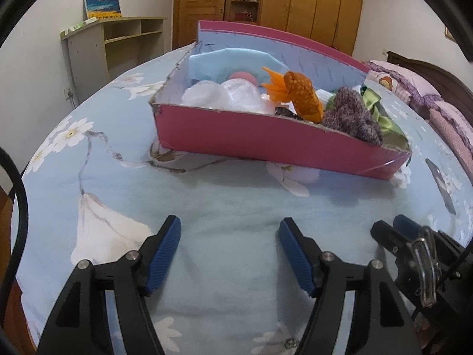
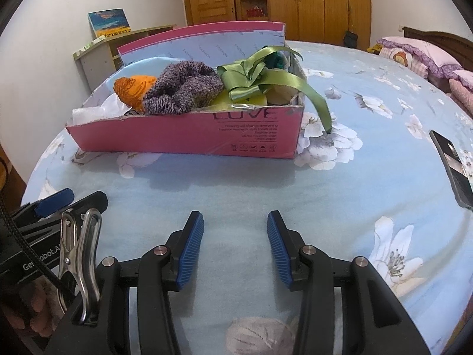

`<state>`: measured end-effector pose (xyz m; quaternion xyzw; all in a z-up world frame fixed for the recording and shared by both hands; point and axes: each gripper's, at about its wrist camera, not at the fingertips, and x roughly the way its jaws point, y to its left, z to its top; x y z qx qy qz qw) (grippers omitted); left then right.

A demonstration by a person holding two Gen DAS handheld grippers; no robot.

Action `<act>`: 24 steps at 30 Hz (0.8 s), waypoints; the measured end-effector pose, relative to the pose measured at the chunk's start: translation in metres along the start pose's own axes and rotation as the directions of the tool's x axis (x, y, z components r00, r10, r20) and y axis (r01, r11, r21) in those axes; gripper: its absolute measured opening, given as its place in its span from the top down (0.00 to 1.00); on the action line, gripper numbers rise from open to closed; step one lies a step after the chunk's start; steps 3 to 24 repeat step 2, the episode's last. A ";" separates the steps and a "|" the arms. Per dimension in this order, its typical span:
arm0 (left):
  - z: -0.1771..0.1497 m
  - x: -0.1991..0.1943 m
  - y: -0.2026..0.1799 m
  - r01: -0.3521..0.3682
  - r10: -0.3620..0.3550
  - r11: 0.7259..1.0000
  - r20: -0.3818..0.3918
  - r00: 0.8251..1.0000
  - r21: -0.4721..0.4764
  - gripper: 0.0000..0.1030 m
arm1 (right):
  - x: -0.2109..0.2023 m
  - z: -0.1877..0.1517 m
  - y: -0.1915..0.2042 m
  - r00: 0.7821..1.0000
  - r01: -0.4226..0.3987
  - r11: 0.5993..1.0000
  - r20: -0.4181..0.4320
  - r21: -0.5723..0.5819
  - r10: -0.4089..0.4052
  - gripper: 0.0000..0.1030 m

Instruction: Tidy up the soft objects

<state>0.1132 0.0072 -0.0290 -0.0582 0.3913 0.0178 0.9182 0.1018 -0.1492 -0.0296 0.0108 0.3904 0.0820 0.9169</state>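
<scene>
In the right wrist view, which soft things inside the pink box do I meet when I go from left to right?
Orange knitted toy → purple-grey knitted piece → green ribbon bow. All three lie in the pink box, each touching the next.

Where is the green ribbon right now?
The green ribbon sits at the right end of the pink box in the right wrist view, beside the purple knit, one tail hanging over the box's edge.
</scene>
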 end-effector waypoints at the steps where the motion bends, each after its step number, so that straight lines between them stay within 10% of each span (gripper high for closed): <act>1: 0.000 -0.003 0.002 0.001 -0.001 1.000 -0.004 1.000 -0.011 0.28 | -0.002 0.001 -0.001 1.000 -0.004 1.000 -0.008 0.006 0.004 0.55; 24: 0.000 -0.005 0.004 0.002 -0.003 1.000 -0.010 1.000 -0.018 0.26 | -0.004 0.001 -0.002 1.000 -0.005 1.000 -0.015 0.008 0.005 0.55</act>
